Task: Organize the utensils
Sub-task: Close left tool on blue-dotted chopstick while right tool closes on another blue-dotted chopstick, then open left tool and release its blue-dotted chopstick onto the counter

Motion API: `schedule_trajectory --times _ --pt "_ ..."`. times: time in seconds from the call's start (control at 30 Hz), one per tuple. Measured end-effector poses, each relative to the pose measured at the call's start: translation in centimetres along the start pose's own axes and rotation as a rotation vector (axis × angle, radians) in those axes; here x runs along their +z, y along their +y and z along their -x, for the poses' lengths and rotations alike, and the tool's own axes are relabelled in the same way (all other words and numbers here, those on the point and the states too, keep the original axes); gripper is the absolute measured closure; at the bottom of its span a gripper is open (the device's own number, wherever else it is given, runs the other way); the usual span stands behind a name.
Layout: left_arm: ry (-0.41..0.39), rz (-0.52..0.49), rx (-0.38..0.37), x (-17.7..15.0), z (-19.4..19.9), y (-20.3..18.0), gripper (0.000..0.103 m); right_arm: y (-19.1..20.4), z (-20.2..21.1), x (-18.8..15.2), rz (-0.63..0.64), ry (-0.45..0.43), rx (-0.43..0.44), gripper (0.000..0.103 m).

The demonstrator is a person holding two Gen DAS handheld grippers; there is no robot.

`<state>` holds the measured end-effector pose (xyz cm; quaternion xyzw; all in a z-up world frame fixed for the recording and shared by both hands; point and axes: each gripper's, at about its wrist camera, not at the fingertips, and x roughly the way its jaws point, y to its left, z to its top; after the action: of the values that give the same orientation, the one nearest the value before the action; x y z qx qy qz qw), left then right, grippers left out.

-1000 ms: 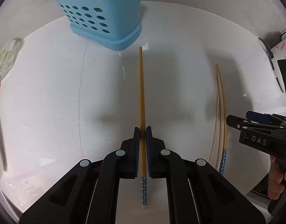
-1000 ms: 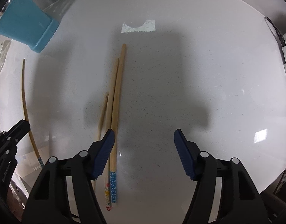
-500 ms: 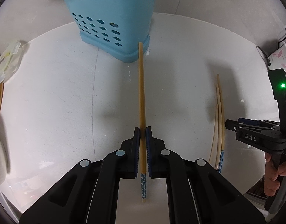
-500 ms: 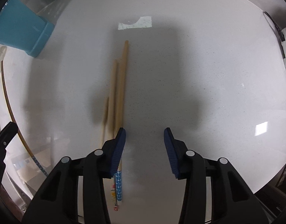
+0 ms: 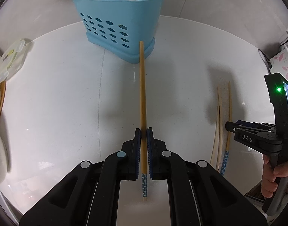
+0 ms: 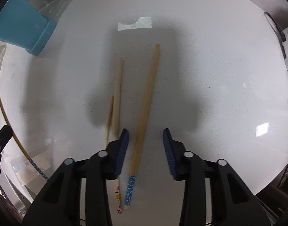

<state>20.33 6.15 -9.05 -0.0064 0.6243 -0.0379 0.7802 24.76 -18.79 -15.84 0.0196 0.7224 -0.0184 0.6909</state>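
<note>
My left gripper (image 5: 143,131) is shut on a wooden chopstick (image 5: 142,94) with a blue dotted end, held above the round white table (image 5: 59,94); its tip points at the blue perforated utensil holder (image 5: 121,24), which holds several chopsticks. My right gripper (image 6: 145,131) is open, low over the table, its jaws on either side of a blue-ended chopstick (image 6: 145,101). Two more chopsticks (image 6: 116,94) lie just left of its left finger. In the left wrist view these loose chopsticks (image 5: 223,116) lie at the right, by the right gripper (image 5: 236,127).
A clear lidded food box (image 5: 10,60) and a wooden board edge (image 5: 1,103) sit at the table's left rim. White items and cables (image 5: 283,62) lie beyond the right edge. The blue holder's base (image 6: 23,32) is at the right wrist view's upper left.
The left gripper rose and tilted up with its chopstick, bringing the holder's top into view. The right gripper shifted left so one chopstick now lies between its jaws, which narrowed, then widened a little.
</note>
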Motion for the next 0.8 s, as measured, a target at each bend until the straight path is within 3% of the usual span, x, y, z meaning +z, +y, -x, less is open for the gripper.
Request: schedule_trajectory --times 0.03,0.13,0.37,0.8 --pt "-0.001 0.001 0.001 0.0 -0.1 -0.1 0.097 -0.2 0.0 0.0 0.0 -0.003 0.003 0.084" --pt "-0.005 0.004 0.007 0.1 0.2 -0.7 0.097 -0.8 0.1 0.2 -0.01 0.001 0.008 0.096" --pt "-0.027 0.014 0.004 0.9 0.1 -1.1 0.097 -1.3 1.5 0.2 -0.028 -0.057 0.013 0.097" --pt "-0.117 0.029 -0.012 2.1 2.8 -1.7 0.097 -1.2 7.3 -1.5 0.001 -0.255 -0.004 0.097"
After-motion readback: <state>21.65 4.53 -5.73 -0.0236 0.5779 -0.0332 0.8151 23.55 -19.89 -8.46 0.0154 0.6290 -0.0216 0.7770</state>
